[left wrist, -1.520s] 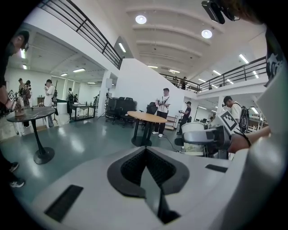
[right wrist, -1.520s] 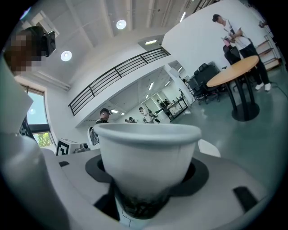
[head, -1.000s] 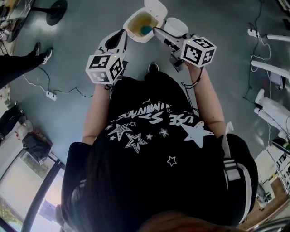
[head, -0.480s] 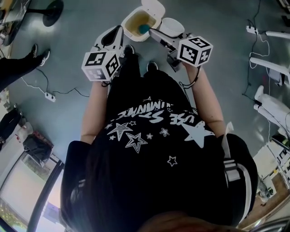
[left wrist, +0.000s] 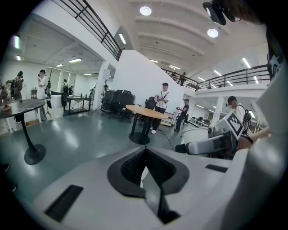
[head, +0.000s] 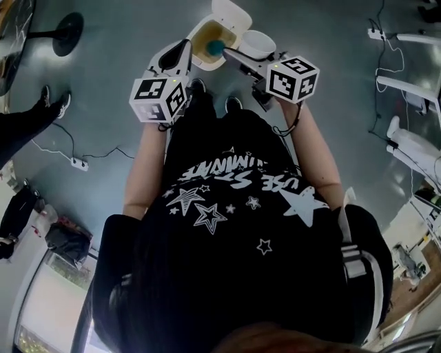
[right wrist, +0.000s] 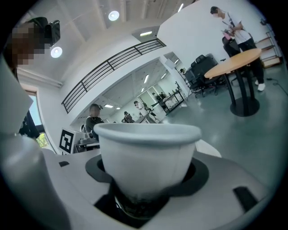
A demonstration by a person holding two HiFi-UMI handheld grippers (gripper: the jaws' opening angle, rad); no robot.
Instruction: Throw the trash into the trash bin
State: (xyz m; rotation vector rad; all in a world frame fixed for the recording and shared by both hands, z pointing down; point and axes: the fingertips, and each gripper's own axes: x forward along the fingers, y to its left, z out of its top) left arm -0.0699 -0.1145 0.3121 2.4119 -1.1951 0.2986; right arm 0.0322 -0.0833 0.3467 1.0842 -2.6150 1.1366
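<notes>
The trash bin (head: 200, 56) stands on the floor ahead, its lid (head: 231, 14) flipped up and its inside yellowish. A small teal thing (head: 216, 47) shows at its opening. My right gripper (head: 249, 55) is shut on a white paper cup (head: 256, 43), held upright just right of the bin. In the right gripper view the cup (right wrist: 146, 150) fills the space between the jaws. My left gripper (head: 183, 51) reaches to the bin's left edge. Its jaws meet in the left gripper view (left wrist: 145, 152), and I see nothing in them.
I stand on a grey floor with my shoes (head: 197, 87) close to the bin. Cables and a power strip (head: 81, 164) lie at the left, another person's leg (head: 27, 124) beyond. White equipment (head: 413, 148) lines the right side. A round table (left wrist: 144, 112) stands farther off.
Both grippers have moved forward and a little down toward the bin. The cup now sits closer to the bin's rim, and my shoes have come into view.
</notes>
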